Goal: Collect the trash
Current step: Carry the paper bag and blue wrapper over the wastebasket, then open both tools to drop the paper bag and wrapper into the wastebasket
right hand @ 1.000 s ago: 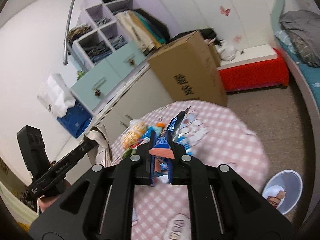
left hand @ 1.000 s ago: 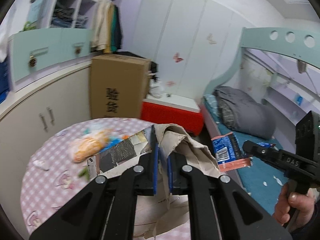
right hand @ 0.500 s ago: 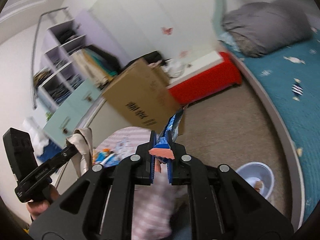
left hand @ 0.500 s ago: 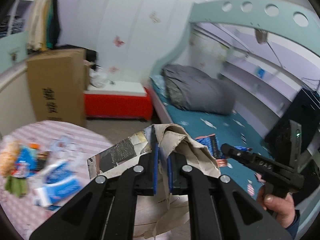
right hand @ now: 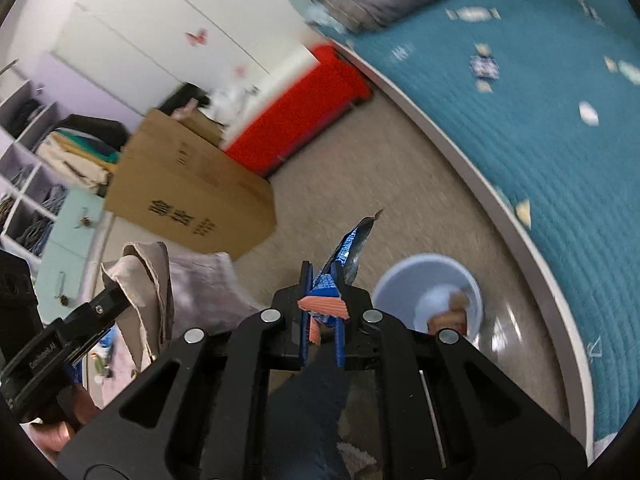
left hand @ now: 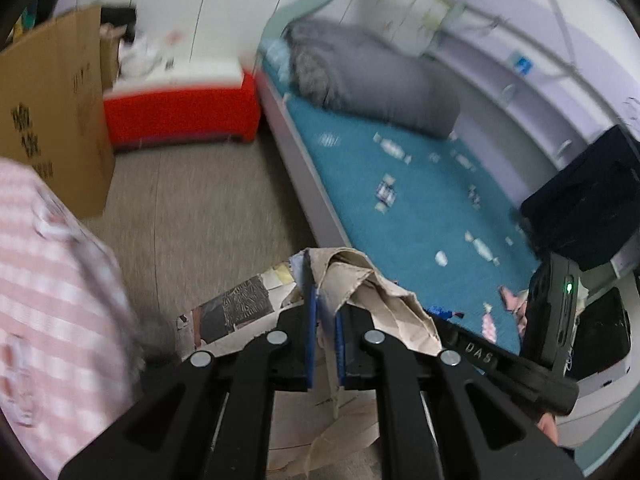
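Note:
My left gripper (left hand: pixel 323 312) is shut on a crumpled piece of brown paper and torn packaging (left hand: pixel 360 288), held above the floor beside the table. It also shows in the right wrist view (right hand: pixel 142 280). My right gripper (right hand: pixel 322 300) is shut on a blue and orange snack wrapper (right hand: pixel 344 248), held above the floor. A white trash bin (right hand: pixel 404 276) with some trash inside stands on the floor just right of and below my right gripper. The right gripper's body shows in the left wrist view (left hand: pixel 500 364).
The round table with a pink checked cloth (left hand: pixel 44 300) is at the left. A large cardboard box (right hand: pixel 188 200) and a red storage box (right hand: pixel 296 116) stand on the floor. A bed with a teal cover (right hand: pixel 540 100) curves along the right.
Both grippers have swung away from the table toward the floor and bed, each still holding its trash. The trash bin has come closer in the right wrist view.

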A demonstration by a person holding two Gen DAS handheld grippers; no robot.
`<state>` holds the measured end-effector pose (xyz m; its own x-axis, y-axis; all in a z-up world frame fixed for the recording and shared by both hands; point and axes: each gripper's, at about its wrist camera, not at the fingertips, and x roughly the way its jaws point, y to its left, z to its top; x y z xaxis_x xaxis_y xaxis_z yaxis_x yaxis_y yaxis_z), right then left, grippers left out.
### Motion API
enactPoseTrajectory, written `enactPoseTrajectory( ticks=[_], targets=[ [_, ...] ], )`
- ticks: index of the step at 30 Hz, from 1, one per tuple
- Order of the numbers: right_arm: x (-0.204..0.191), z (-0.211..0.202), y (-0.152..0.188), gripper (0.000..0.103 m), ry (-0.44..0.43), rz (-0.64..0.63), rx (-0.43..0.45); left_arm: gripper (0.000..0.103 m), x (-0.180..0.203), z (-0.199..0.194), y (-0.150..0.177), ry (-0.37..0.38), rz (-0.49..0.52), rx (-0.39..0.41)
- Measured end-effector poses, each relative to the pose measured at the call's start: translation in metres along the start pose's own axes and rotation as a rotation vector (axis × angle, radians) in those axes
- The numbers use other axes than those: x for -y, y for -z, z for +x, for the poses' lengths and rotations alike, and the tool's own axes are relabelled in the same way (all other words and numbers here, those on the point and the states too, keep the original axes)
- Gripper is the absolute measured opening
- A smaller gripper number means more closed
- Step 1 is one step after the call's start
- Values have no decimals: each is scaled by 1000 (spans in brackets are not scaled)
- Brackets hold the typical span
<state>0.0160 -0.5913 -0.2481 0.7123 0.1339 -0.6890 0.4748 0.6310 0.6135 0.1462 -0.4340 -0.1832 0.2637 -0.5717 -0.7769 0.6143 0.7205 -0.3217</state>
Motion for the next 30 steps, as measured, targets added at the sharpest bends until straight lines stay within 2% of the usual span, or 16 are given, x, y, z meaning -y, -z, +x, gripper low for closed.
enactPoseTrajectory(
  ticks=[11, 13, 14, 15, 16, 21, 29, 30],
  targets=[
    [85, 131, 29, 10, 65, 188, -242, 8, -17, 105, 9, -111, -40, -184],
    [100, 152, 34, 15, 67, 236, -280, 8, -23, 119, 13, -123, -54, -219],
    [105, 160, 37, 34, 53, 263, -298, 8, -25, 125, 15, -129, -58, -232],
    [113, 167, 40, 66, 34, 299, -315, 8, -27, 132, 17, -131, -61, -247],
    [123, 175, 45, 71, 28, 337, -324, 8, -26, 139, 19, -131, -61, -260],
    [138, 170, 52, 71, 51, 390, -309, 8, -28, 165, 28, -134, -59, -319],
    [128, 93, 29, 72, 50, 354, -109, 14, -25, 203, 32, -129, -33, -387],
    [127, 88, 28, 72, 50, 352, -96, 21, -25, 210, 34, -135, -33, -405]
  ],
)
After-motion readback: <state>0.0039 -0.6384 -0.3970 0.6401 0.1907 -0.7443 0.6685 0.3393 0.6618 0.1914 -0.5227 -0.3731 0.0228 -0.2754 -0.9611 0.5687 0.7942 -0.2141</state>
